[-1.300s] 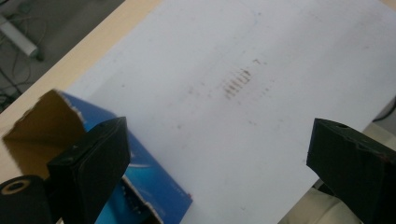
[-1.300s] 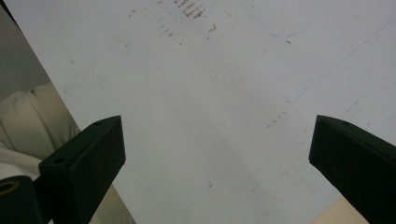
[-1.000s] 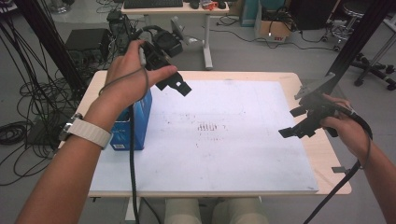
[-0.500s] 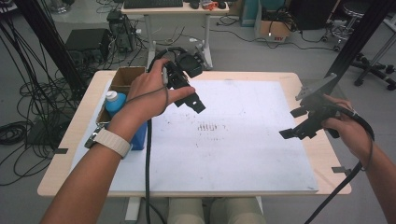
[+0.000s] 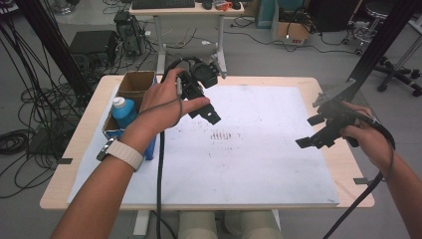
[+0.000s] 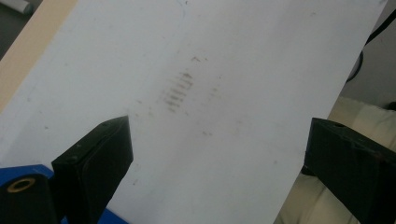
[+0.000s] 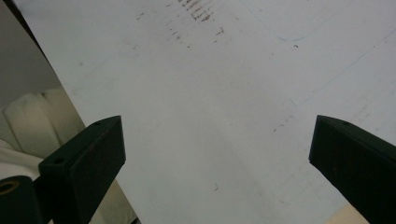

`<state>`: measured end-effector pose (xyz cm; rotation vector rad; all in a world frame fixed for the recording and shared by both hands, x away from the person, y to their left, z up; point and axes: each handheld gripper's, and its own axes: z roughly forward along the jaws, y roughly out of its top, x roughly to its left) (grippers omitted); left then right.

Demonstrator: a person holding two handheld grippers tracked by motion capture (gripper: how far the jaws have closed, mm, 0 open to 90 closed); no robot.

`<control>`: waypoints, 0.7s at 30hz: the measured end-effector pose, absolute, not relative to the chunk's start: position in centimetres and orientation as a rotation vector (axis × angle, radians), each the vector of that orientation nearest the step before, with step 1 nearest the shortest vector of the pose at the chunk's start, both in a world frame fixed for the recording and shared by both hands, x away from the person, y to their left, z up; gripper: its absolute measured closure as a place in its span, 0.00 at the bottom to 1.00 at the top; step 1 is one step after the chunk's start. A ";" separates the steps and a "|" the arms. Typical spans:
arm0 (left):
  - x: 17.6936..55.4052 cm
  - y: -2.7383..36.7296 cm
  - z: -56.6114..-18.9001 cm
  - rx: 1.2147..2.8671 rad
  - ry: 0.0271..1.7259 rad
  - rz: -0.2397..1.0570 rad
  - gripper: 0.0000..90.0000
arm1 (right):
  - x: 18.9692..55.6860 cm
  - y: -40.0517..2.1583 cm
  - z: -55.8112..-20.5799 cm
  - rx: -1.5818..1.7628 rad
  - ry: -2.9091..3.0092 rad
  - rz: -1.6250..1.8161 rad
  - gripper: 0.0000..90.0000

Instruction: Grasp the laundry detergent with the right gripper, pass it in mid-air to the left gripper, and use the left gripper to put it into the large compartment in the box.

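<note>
**A:** We start wide: a workshop floor strewn with black cables [image 5: 30, 124], a second work table [image 5: 189, 12] beyond with a keyboard on it, dark frame posts left and right, a rolling chair base [image 5: 398, 74] at the far right.

**B:** And in front of us the desk [image 5: 328, 94], a pale wooden top almost wholly covered by a white sheet [image 5: 249, 164]. We can see faint smudged marks [image 5: 224, 134] near its middle, otherwise it lies bare.

**A:** At the left edge of the desk stands a cardboard box [image 5: 137, 82], open on top, and in its near part a blue bottle [image 5: 124, 112] with a white cap, upright. We judge it's parked there to keep the sheet free as a working area.

**B:** That bottle is the nearest thing to the left tongs [image 5: 206, 113], so we take it as the item in play. The tongs hover just right of the box, over the sheet, not touching it.

**A:** From the left gripper view, the jaws stand wide apart, nothing between them but the smudged sheet below.

**B:** Right tongs [image 5: 311, 132] are well apart from the box, held up over the right part of the sheet. Jaws spread wide too, nothing gripped.

**A:** We read both as waiting, poised above the clear sheet.
</note>
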<state>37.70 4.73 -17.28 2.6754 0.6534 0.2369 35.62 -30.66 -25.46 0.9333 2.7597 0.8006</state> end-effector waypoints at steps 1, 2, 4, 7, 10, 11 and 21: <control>37.7 4.7 -17.3 2.677 0.654 0.239 0.09 | 35.6 -30.6 -25.5 0.931 2.761 0.800 0.04; 37.7 4.7 -17.3 2.676 0.652 0.240 0.09 | 35.6 -30.6 -25.5 0.934 2.756 0.807 0.04; 37.8 4.8 -17.3 2.679 0.651 0.237 0.09 | 35.6 -30.6 -25.6 0.933 2.757 0.810 0.04; 37.7 4.8 -17.4 2.670 0.658 0.236 0.09 | 35.6 -30.6 -25.6 0.929 2.761 0.810 0.04; 37.7 4.8 -17.4 2.667 0.663 0.240 0.09 | 35.5 -30.6 -25.7 0.930 2.766 0.802 0.04; 37.7 4.8 -17.4 2.669 0.664 0.240 0.09 | 35.5 -30.7 -25.7 0.931 2.766 0.801 0.04; 37.8 4.6 -17.4 2.671 0.661 0.240 0.09 | 35.5 -30.7 -25.7 0.926 2.770 0.800 0.04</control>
